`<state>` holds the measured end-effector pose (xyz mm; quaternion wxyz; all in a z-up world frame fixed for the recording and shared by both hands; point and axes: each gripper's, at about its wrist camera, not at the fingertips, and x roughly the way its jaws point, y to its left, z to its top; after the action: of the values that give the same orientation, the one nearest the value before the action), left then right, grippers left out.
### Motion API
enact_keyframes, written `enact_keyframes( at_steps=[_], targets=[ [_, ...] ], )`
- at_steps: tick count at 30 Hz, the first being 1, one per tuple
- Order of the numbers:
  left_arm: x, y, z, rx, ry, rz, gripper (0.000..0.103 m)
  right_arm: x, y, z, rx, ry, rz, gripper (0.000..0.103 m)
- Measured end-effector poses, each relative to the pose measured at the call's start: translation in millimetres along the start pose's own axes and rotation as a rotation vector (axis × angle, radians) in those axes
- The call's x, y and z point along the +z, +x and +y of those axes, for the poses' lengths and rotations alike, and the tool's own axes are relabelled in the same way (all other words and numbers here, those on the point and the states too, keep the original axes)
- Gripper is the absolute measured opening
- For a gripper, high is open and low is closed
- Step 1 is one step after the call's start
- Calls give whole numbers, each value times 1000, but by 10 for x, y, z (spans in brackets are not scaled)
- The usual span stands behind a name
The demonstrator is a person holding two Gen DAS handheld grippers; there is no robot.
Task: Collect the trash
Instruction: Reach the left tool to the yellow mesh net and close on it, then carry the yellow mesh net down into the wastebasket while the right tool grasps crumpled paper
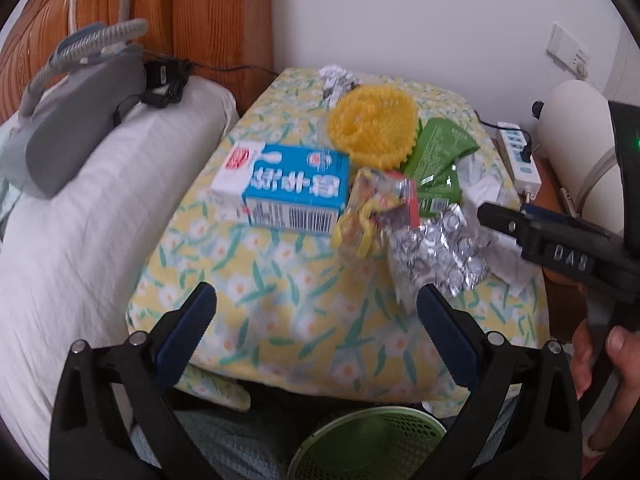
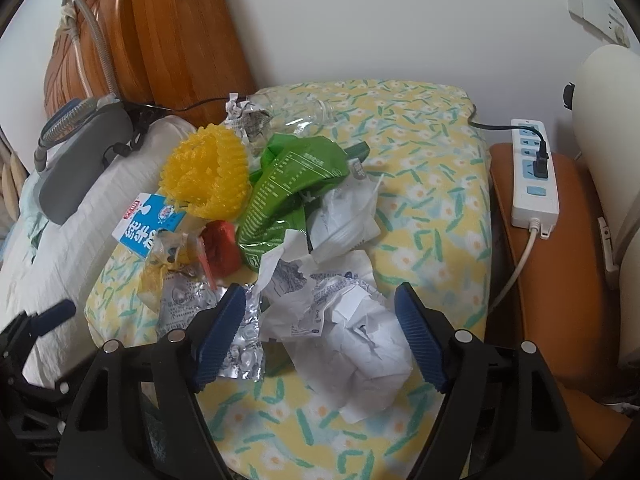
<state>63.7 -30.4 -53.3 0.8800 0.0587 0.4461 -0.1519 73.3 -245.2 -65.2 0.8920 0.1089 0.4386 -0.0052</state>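
Paper [image 2: 340, 332] sits inside our wide right claw [image 2: 320, 340]; we might snag foil [image 2: 240, 344] beside it.

Flowered pillow [image 2: 420, 184] carries milk carton [image 1: 280, 188], crumpled paper [image 2: 352, 336], wrappers.

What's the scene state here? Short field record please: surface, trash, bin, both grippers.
surface: floral cushion
trash: milk carton, yellow mesh, green wrapper, foil blister, crumpled paper, all in one pile
bin: green basket, below cushion's near edge
left gripper: open, nothing between pads, short of the pile
right gripper: open, straddling the paper, pads not pressing it
off-task: power strip on the brown stand to the right
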Motion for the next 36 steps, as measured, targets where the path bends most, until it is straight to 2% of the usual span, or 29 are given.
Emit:
enact_keyframes(
  at_steps=[3, 5, 10, 16, 20, 22, 24, 27, 31, 36],
  targets=[
    [244, -22, -63, 19, 37, -45, 96, 2, -42, -26, 5, 9, -12, 77],
    [443, 24, -77, -4, 50, -53, 96, -9, -65, -63, 0, 17, -14, 77],
    [937, 369, -149, -74, 66, -15, 96, -48, -89, -154, -6, 20, -10, 77],
    [1228, 864, -403, -89, 97, 59, 94, -103, -159, -260, -11, 25, -18, 82],
    [1293, 1025, -452, -127, 81, 98, 63, -122, -219, -323, -1, 35, -29, 82],
    [1316, 1041, -455, -135, 70, 91, 52, -124, -230, -344, 1, 39, -32, 82],
    [1225, 1001, -471, -137, 72, 91, 34, -127, -229, -353, 1, 40, -33, 82],
    [1228, 987, -471, -148, 70, 87, 26, -140, -215, -363, 1, 39, -30, 83],
    [1245, 898, -448, -154, 61, 66, 24, -170, -218, -369, -8, 32, -29, 83],
    [1260, 510, -368, -150, 49, -17, 23, -157, -212, -349, -8, 18, -21, 83]
  ],
)
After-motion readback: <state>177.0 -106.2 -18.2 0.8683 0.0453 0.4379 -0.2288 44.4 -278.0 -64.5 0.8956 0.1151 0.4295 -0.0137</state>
